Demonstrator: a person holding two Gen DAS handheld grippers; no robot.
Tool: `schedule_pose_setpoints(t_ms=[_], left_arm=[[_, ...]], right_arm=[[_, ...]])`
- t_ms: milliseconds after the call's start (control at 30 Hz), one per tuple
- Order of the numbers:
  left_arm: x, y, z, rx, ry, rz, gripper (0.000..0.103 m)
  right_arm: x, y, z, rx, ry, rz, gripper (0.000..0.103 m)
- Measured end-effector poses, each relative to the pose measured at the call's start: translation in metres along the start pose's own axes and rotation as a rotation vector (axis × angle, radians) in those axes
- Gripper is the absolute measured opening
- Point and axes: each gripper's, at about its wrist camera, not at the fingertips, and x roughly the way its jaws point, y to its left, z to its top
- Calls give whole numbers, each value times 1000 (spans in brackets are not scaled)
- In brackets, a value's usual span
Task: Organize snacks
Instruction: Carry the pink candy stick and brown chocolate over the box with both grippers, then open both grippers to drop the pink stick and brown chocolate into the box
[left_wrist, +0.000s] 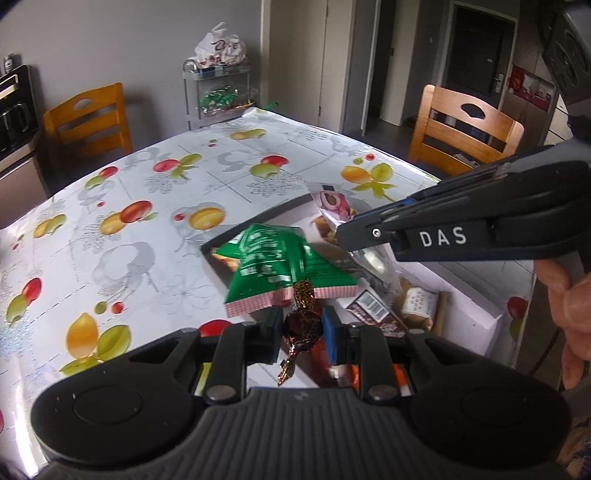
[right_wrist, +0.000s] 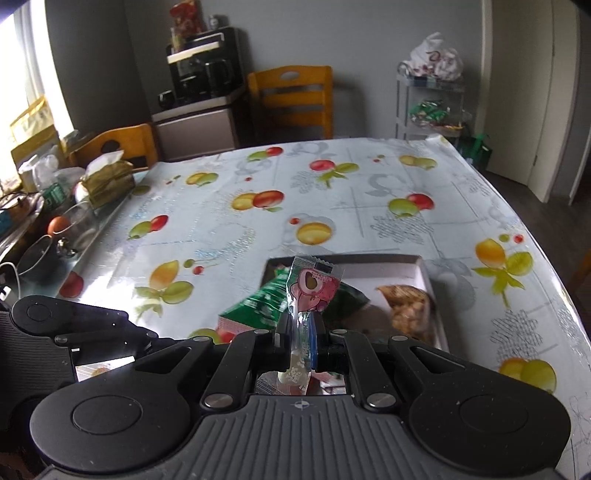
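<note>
My left gripper (left_wrist: 300, 326) is shut on a brown foil-wrapped candy (left_wrist: 301, 325) and holds it over the near end of a white box (left_wrist: 476, 295). My right gripper (right_wrist: 300, 332) is shut on a clear packet with a pink fruit picture (right_wrist: 314, 286); in the left wrist view the packet (left_wrist: 334, 203) sticks out of that gripper's tip (left_wrist: 354, 232) above the box. A green snack bag (left_wrist: 280, 267) lies across the box's left edge, also visible in the right wrist view (right_wrist: 273, 299). The box (right_wrist: 384, 267) holds a bag of brown snacks (right_wrist: 406, 306) and other packets (left_wrist: 373, 310).
The table has a fruit-print cloth (right_wrist: 332, 192). Wooden chairs (left_wrist: 465, 129) (right_wrist: 291, 99) stand around it. A wire cart with bags (left_wrist: 218, 85) is behind. Tissue box, bowls and pots (right_wrist: 107, 177) crowd the table's left edge in the right wrist view.
</note>
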Motion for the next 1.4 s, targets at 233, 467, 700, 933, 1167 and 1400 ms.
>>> schedule_pose_setpoints(t_ms=[233, 467, 700, 933, 1167, 1400], left_arm=[[10, -14, 2, 27, 16, -35, 21], [21, -24, 0, 34, 46, -62, 21], [29, -27, -2, 34, 68, -74, 21], [31, -27, -1, 35, 72, -74, 21], [35, -26, -2, 29, 85, -72, 21], [41, -29, -5, 36, 104, -83, 21]], right_arm=[[-2, -14, -9, 20, 20, -23, 12], [1, -22, -16, 12, 52, -29, 12], [3, -26, -20, 11, 73, -30, 13], [6, -27, -21, 10, 84, -29, 13], [8, -29, -24, 12, 104, -35, 14], [11, -31, -31, 18, 132, -36, 14]])
